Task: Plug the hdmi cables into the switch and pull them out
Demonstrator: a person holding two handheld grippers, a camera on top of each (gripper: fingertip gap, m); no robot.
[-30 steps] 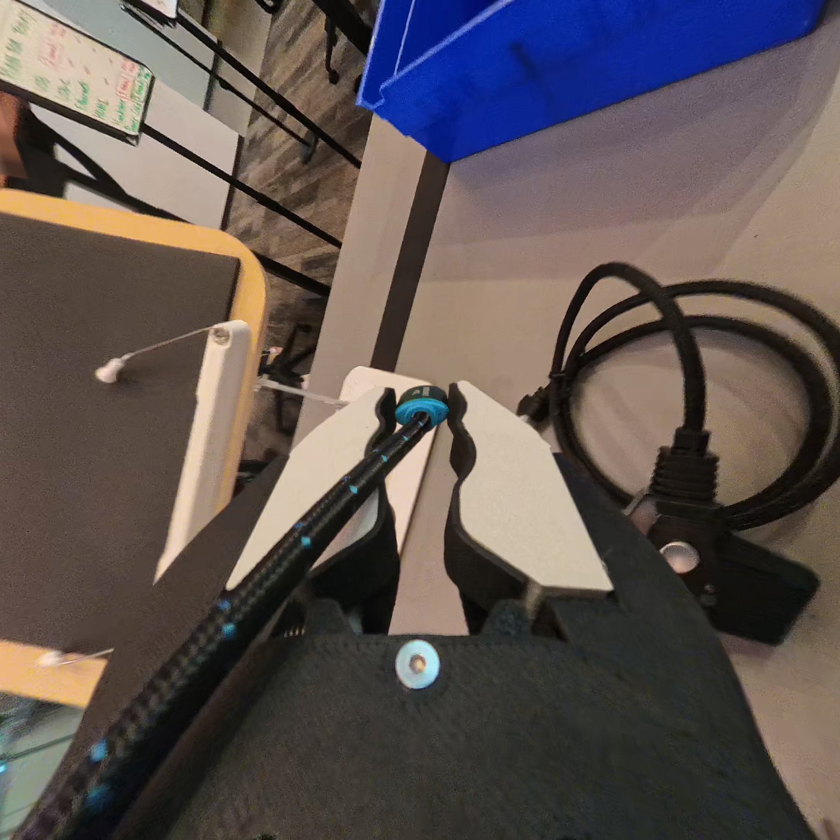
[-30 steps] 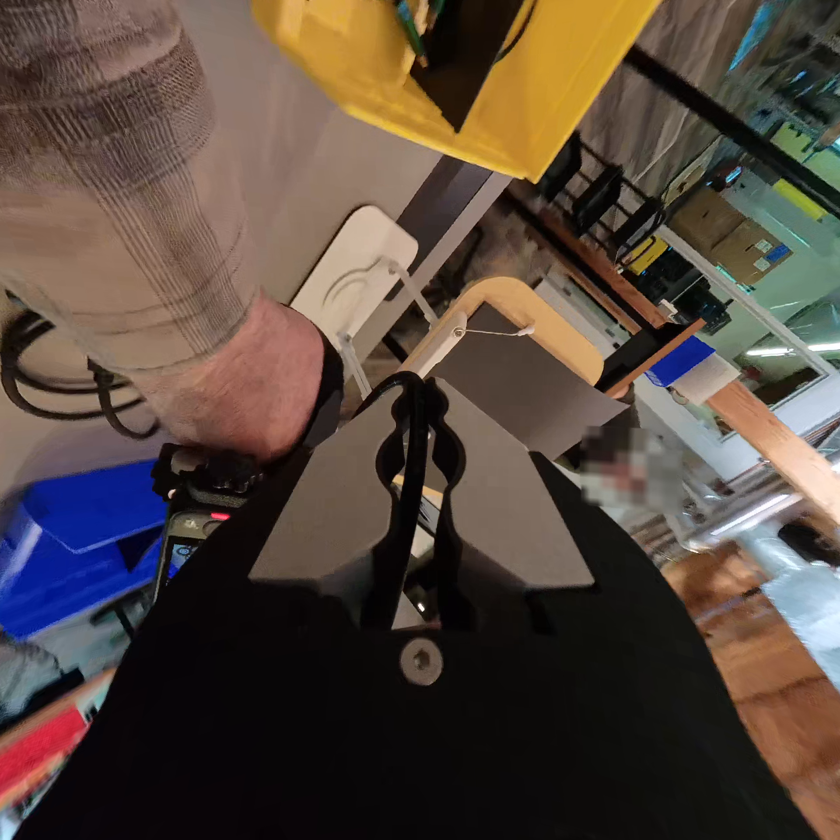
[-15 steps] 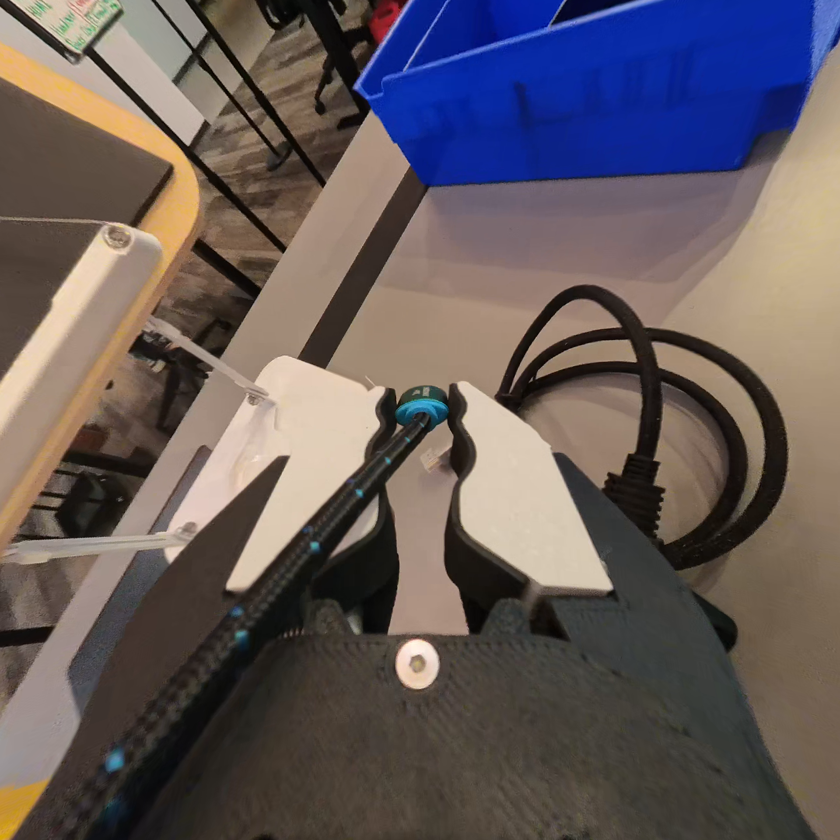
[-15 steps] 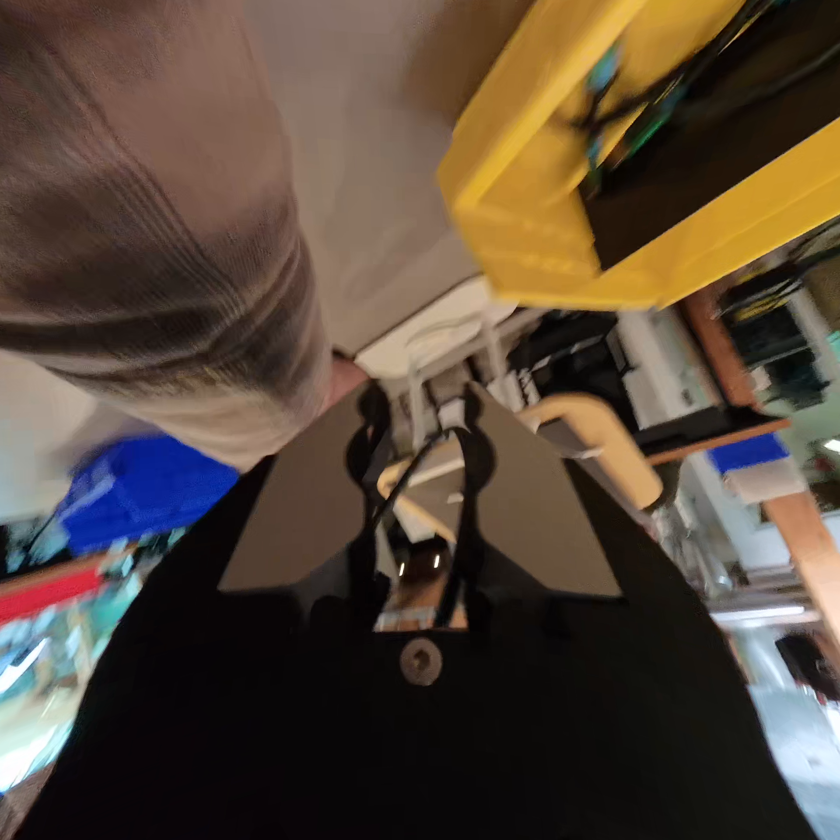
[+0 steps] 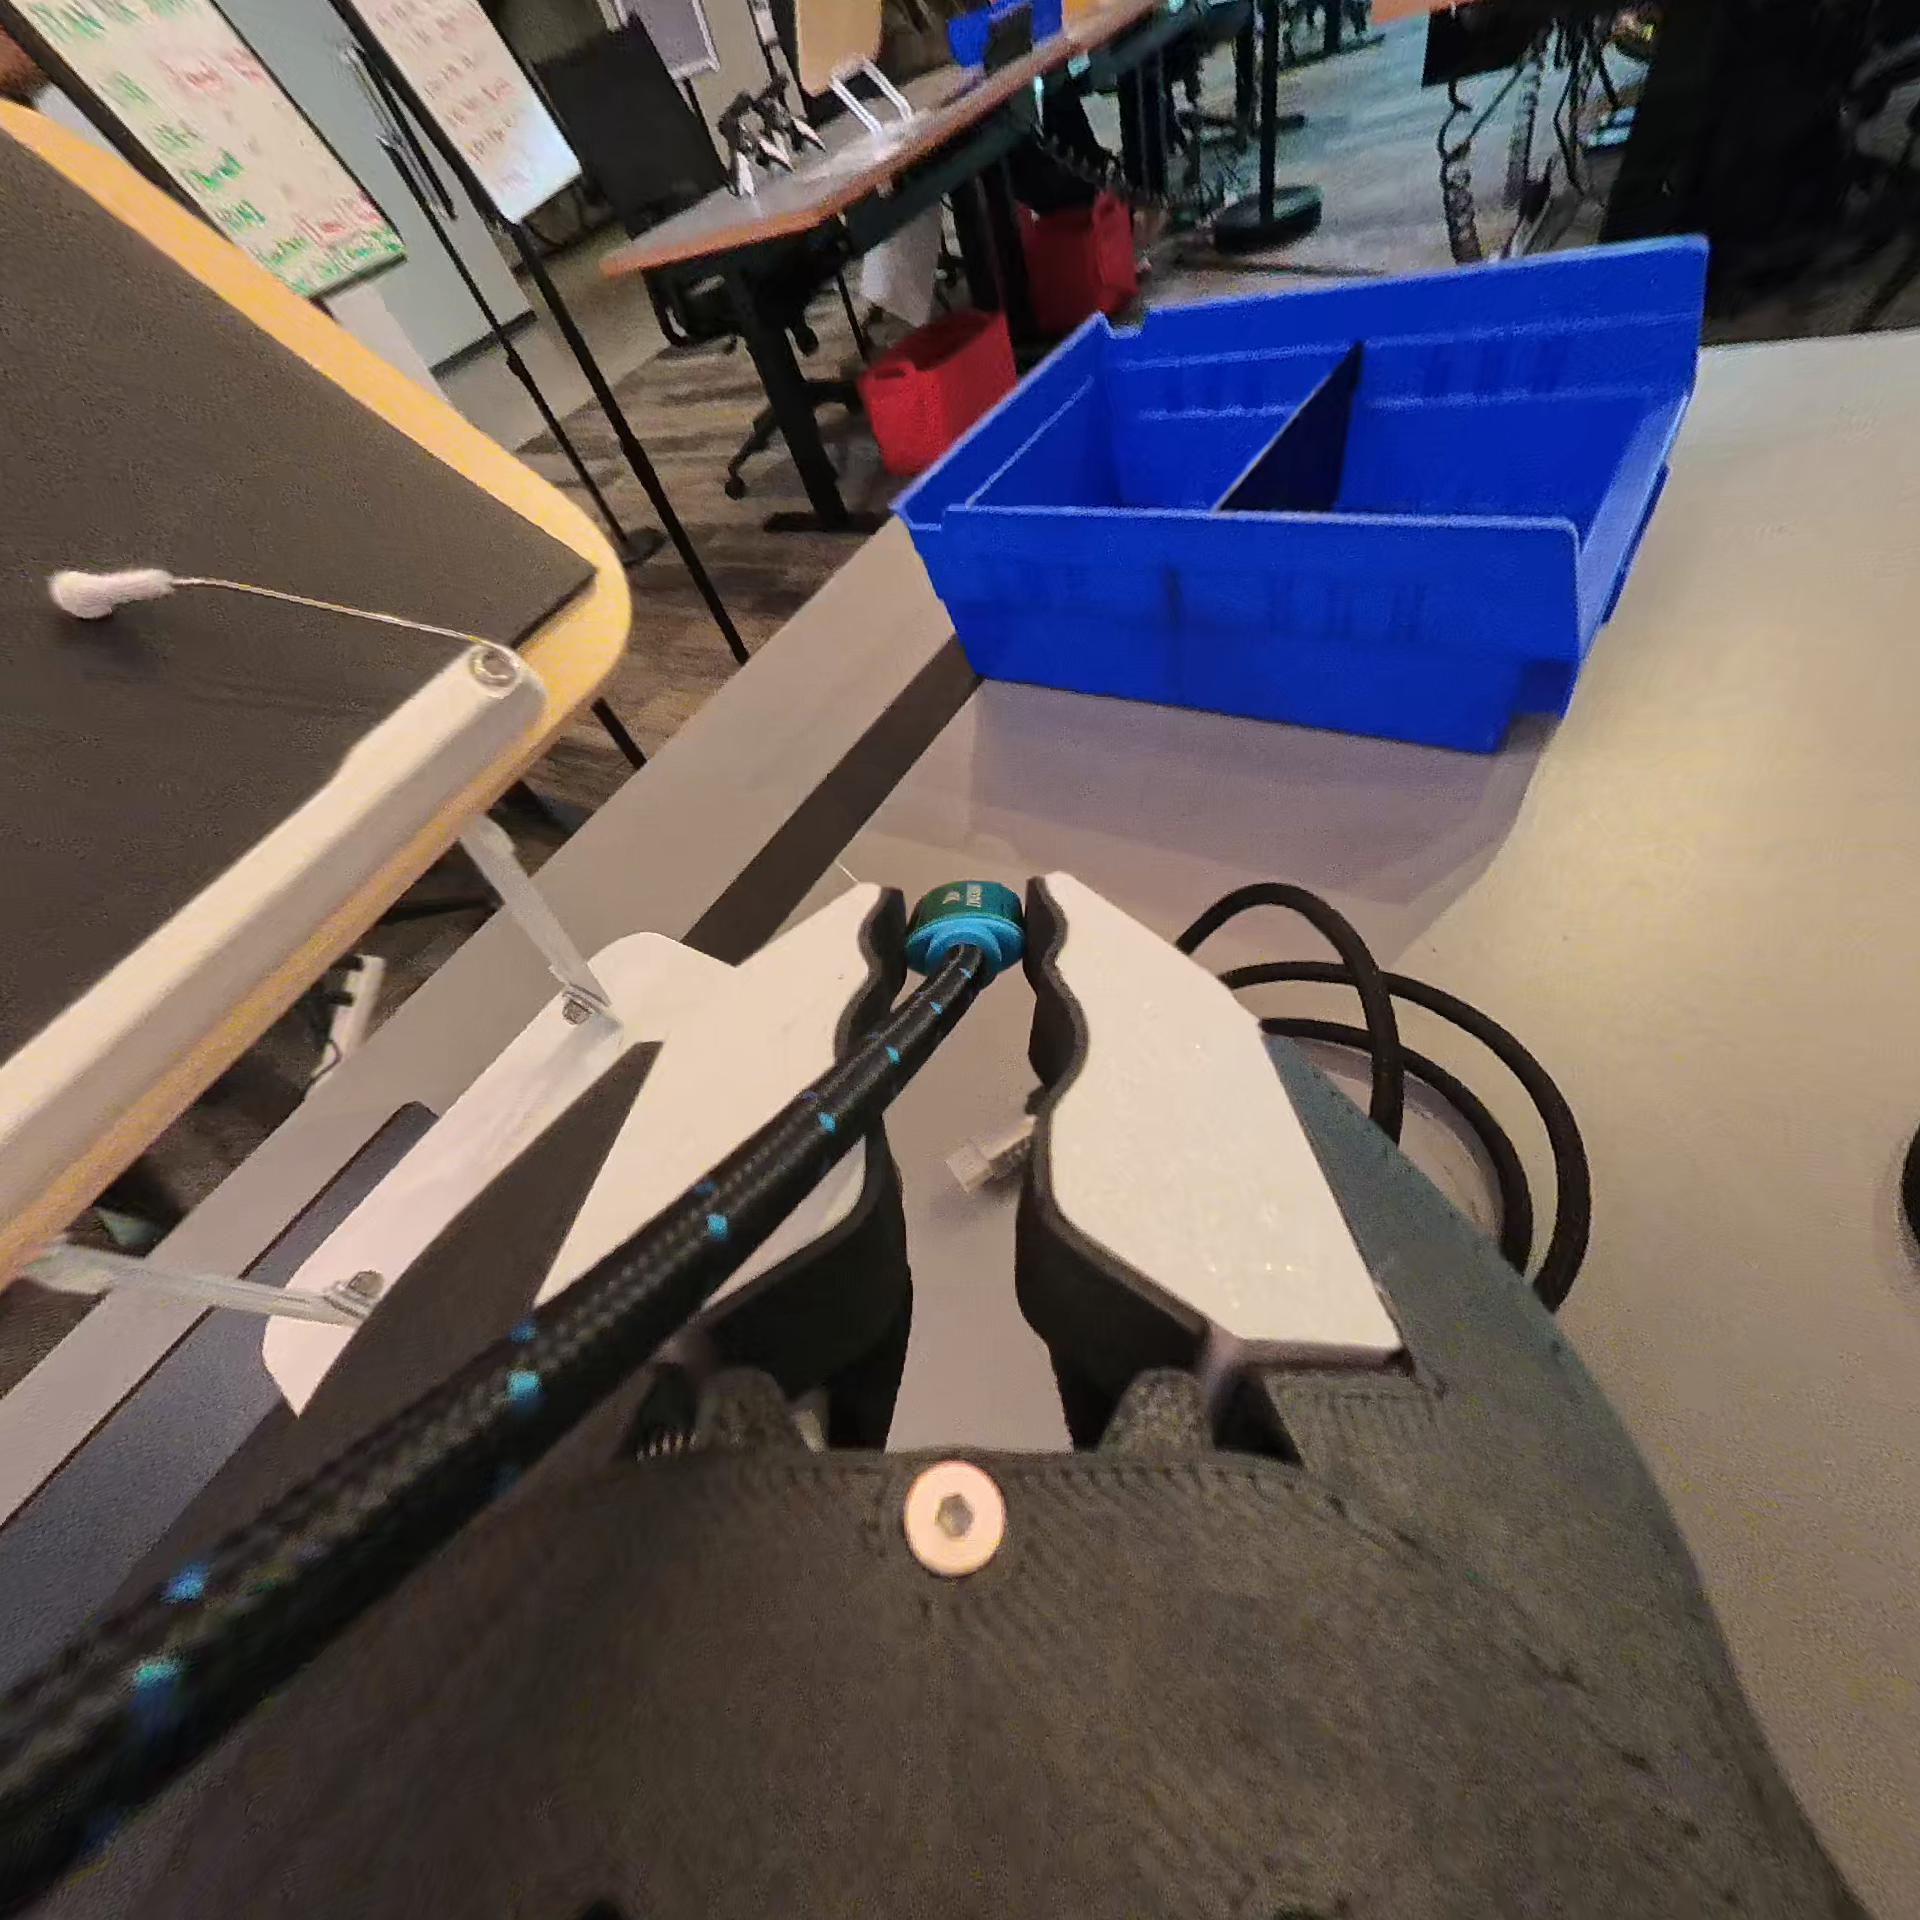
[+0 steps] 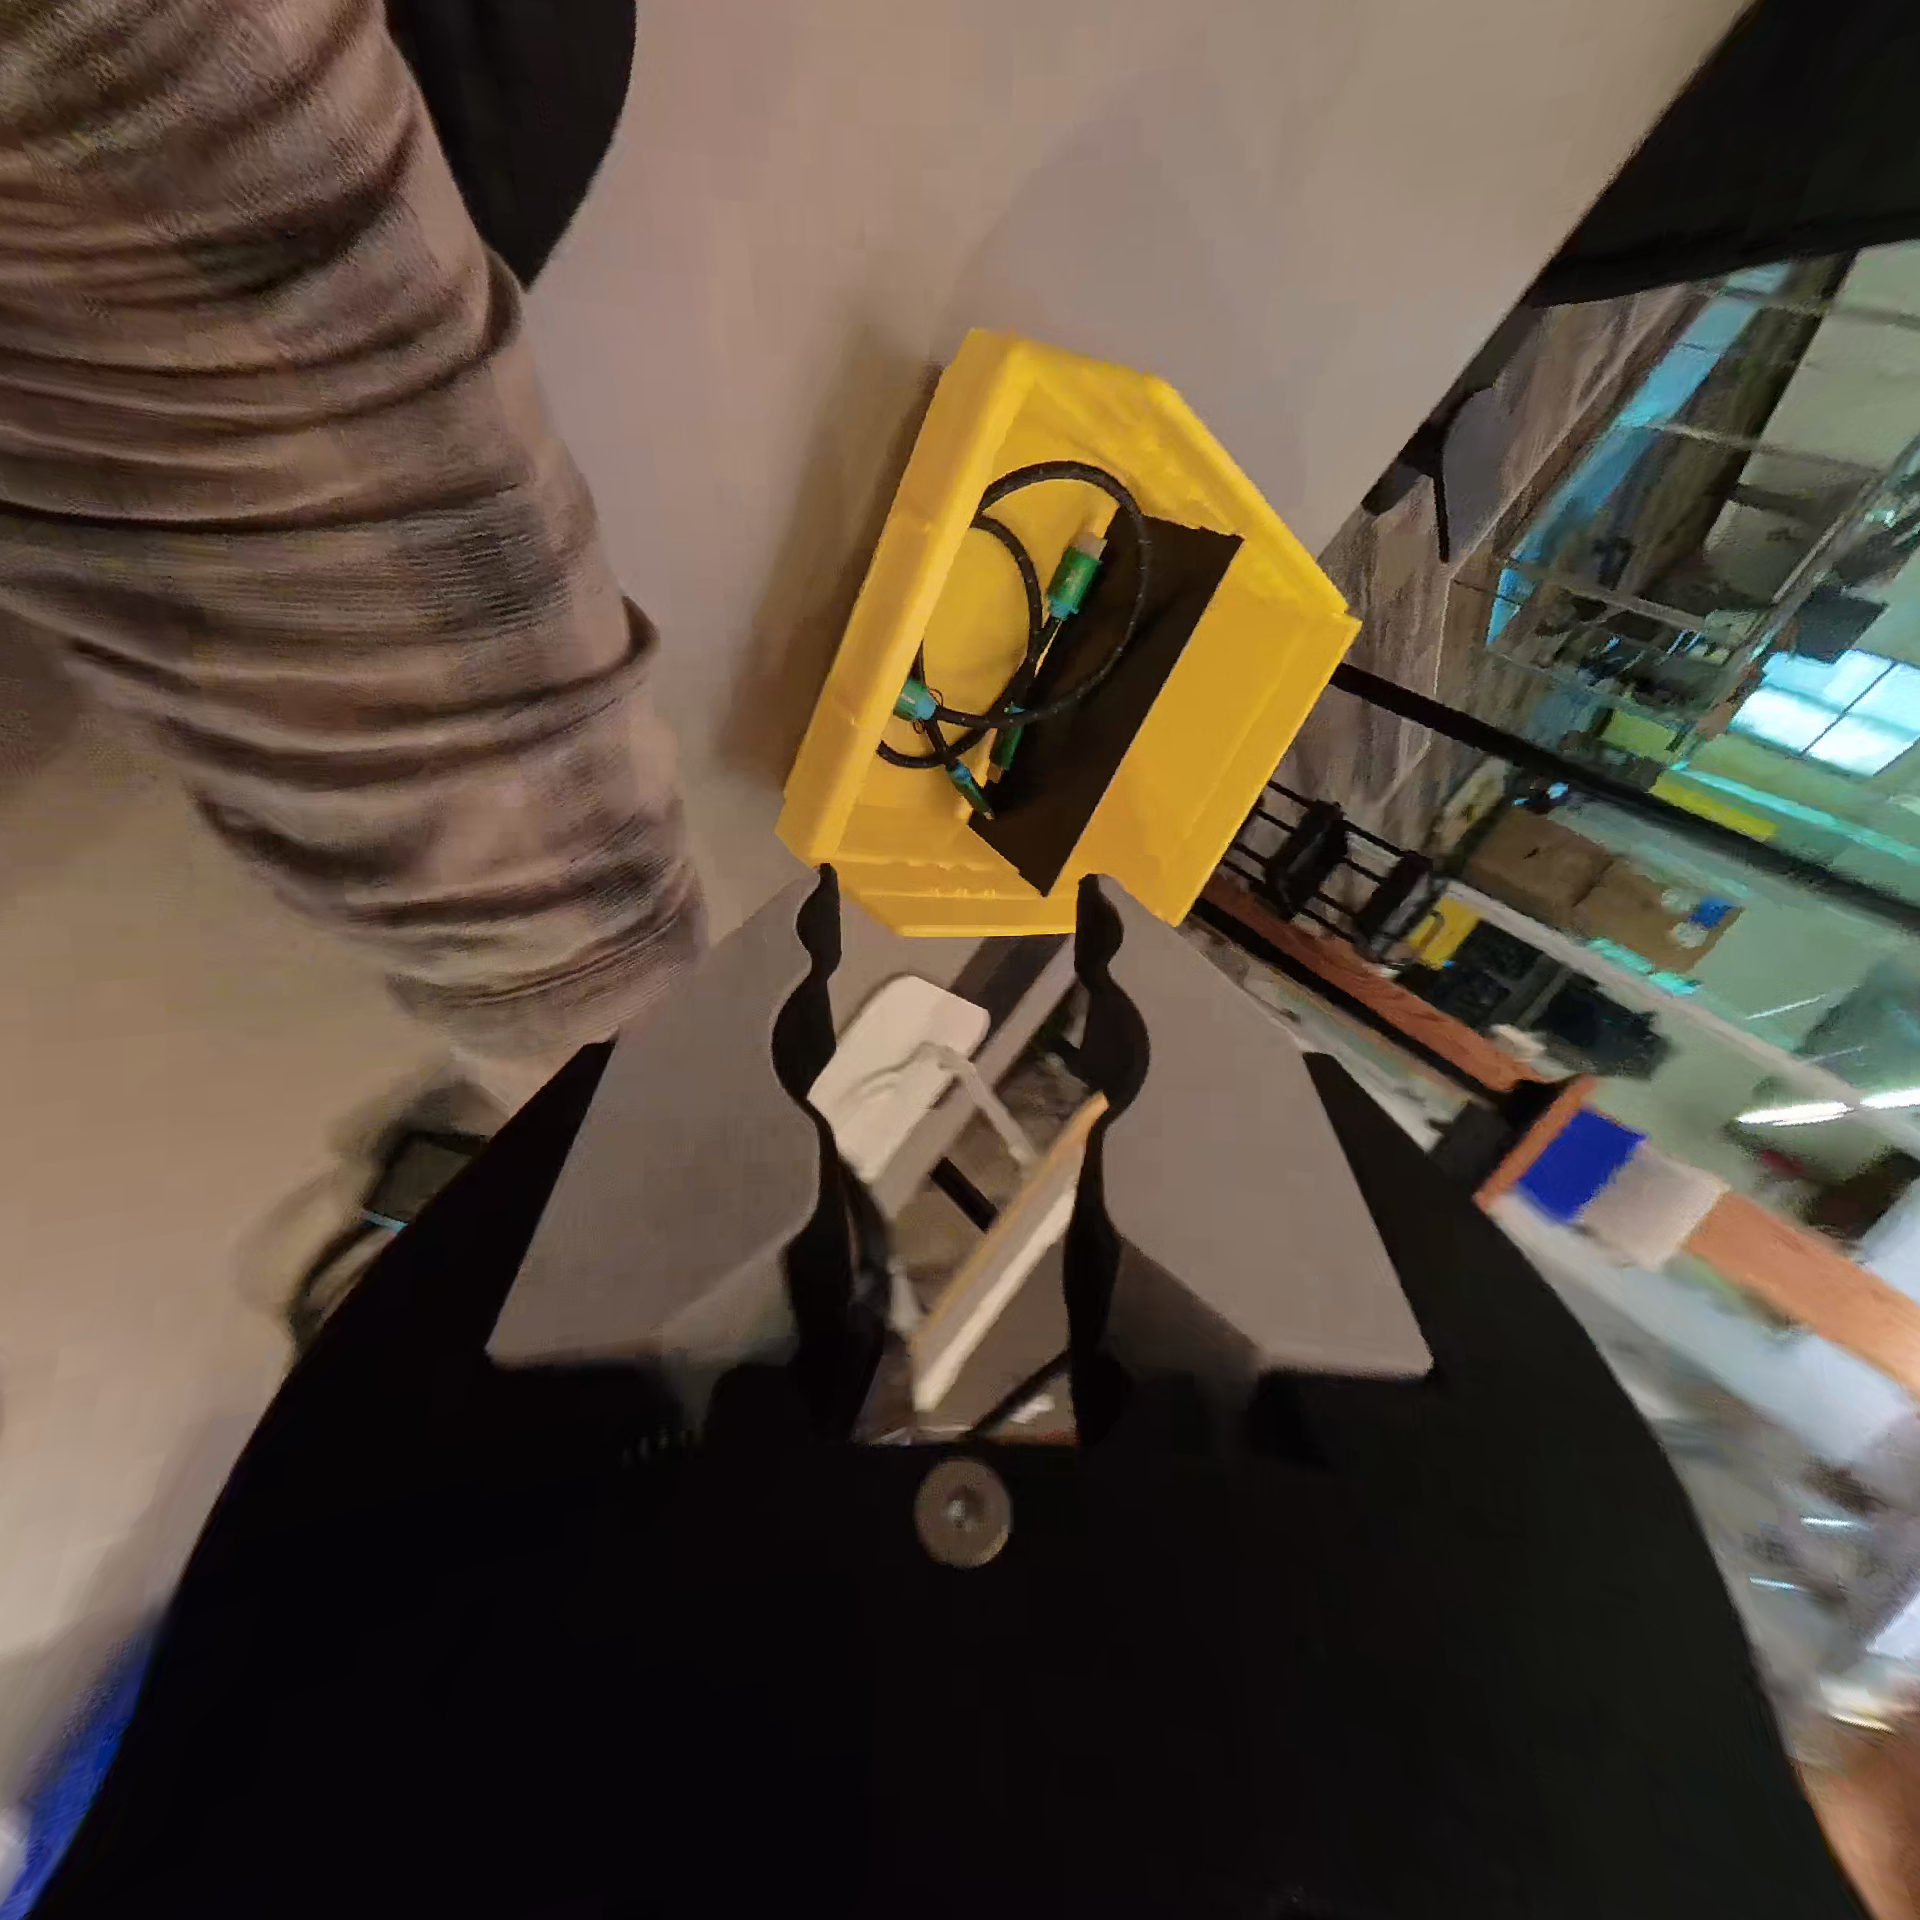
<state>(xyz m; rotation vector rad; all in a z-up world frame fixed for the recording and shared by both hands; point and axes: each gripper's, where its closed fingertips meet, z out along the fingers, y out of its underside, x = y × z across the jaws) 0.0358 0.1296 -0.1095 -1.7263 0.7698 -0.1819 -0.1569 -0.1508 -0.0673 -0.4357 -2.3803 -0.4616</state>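
**Left gripper holds a cable, right gripper empty**

Our left gripper (image 5: pixel 961 914) pinches the braided HDMI cable (image 5: pixel 727 1195) at its teal connector (image 5: pixel 961 909), before a blue bin (image 5: pixel 1299 613). Our right gripper (image 6: pixel 956 904) gapes wide, facing a yellow bin (image 6: pixel 1049 644) holding more cables (image 6: pixel 1039 623).

Warm, even indoor light fills both views. In the left wrist view the picture is mostly sharp; the blue bin (image 5: pixel 1299 582) casts a soft shadow and a faint reflection on the pale table (image 5: pixel 1662 935), and the cable (image 5: pixel 665 1236) blurs toward the lower left corner. Straight lines bow near the edges from the wide lens. The right wrist view is darker and smeared by motion: the sleeve (image 6: pixel 291 540) and the room at right are streaked, while the yellow bin (image 6: pixel 1195 748) stays fairly clear. Bright windows glare at far right.
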